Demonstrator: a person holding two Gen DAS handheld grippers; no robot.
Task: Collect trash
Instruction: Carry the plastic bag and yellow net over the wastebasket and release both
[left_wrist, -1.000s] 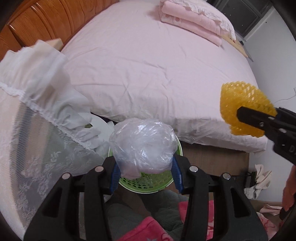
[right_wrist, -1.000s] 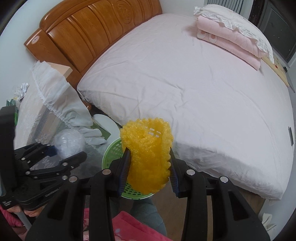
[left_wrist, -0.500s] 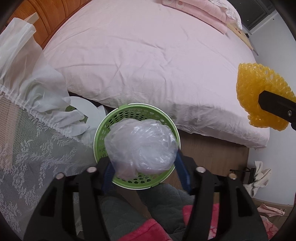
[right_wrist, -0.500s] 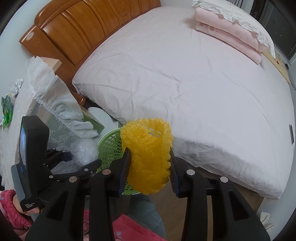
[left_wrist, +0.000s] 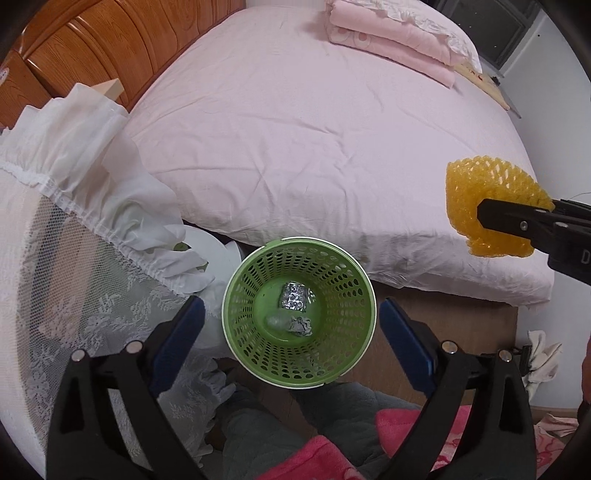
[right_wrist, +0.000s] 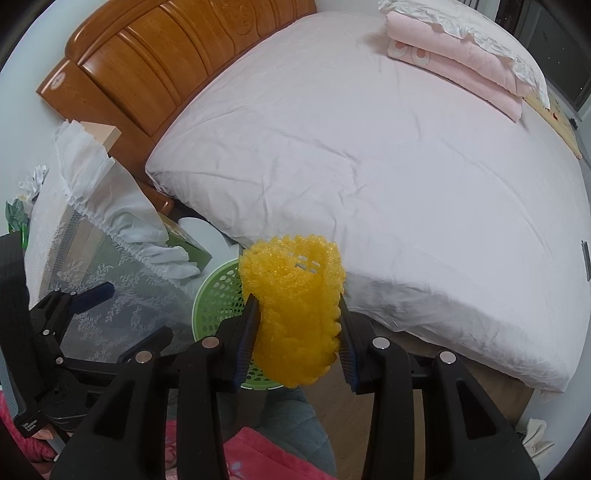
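Observation:
A green perforated basket (left_wrist: 354, 295) stands on the floor by the bed, directly under my left gripper (left_wrist: 291, 306). Its jaws are opening wide, with nothing between them. At the basket's bottom lie a clear plastic wad (left_wrist: 276, 323) and two foil scraps (left_wrist: 293, 295). My right gripper (right_wrist: 297, 301) is shut on a yellow foam net (right_wrist: 295, 295), held above and right of the basket (right_wrist: 216, 295). From the left wrist view the foam net (left_wrist: 487, 199) shows at the right edge. The left gripper (right_wrist: 122, 317) appears low at the left of the right wrist view.
A bed with a pale pink sheet (left_wrist: 314, 129) fills the far side, with folded pink blankets (left_wrist: 388, 40) on it and a wooden headboard (right_wrist: 166, 62). A lace-covered table (left_wrist: 74, 295) stands left of the basket. A person's grey-clad legs (left_wrist: 266, 428) are just below it.
The left jaws spread apart and let go of the clear plastic wad, which fell into the green basket. The right gripper kept still with the yellow foam net.

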